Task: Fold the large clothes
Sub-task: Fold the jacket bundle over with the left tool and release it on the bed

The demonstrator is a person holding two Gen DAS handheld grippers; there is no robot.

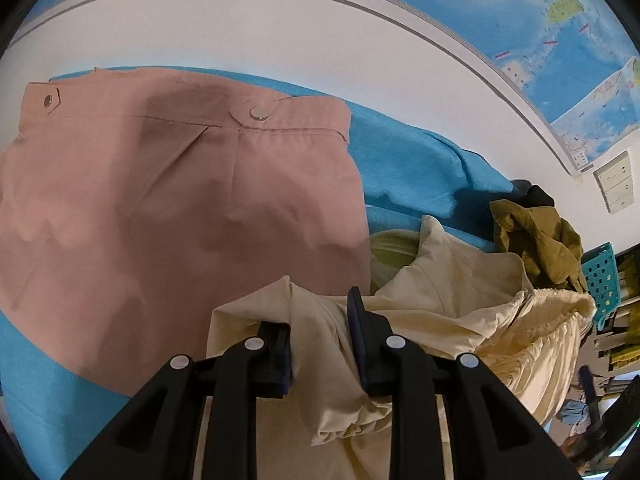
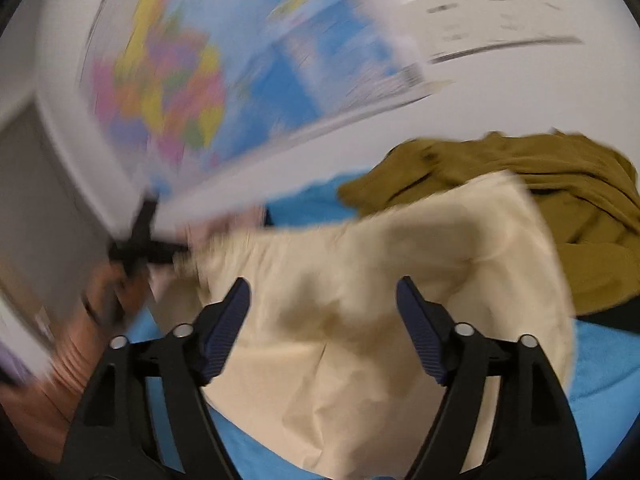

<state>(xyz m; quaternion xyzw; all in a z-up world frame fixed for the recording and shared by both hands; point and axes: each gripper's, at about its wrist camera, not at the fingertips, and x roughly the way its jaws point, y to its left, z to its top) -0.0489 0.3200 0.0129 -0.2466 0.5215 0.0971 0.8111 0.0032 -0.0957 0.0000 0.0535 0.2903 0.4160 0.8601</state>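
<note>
On the blue cloth, the left tongs [image 1: 320,332] are pinching the cream garment [image 1: 440,300], which is trailing rightward under the wide-open right tongs [image 2: 324,308].

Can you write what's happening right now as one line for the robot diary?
left gripper: shut on cream garment | right gripper: open over it | pink skirt: flat on blue sheet
</note>
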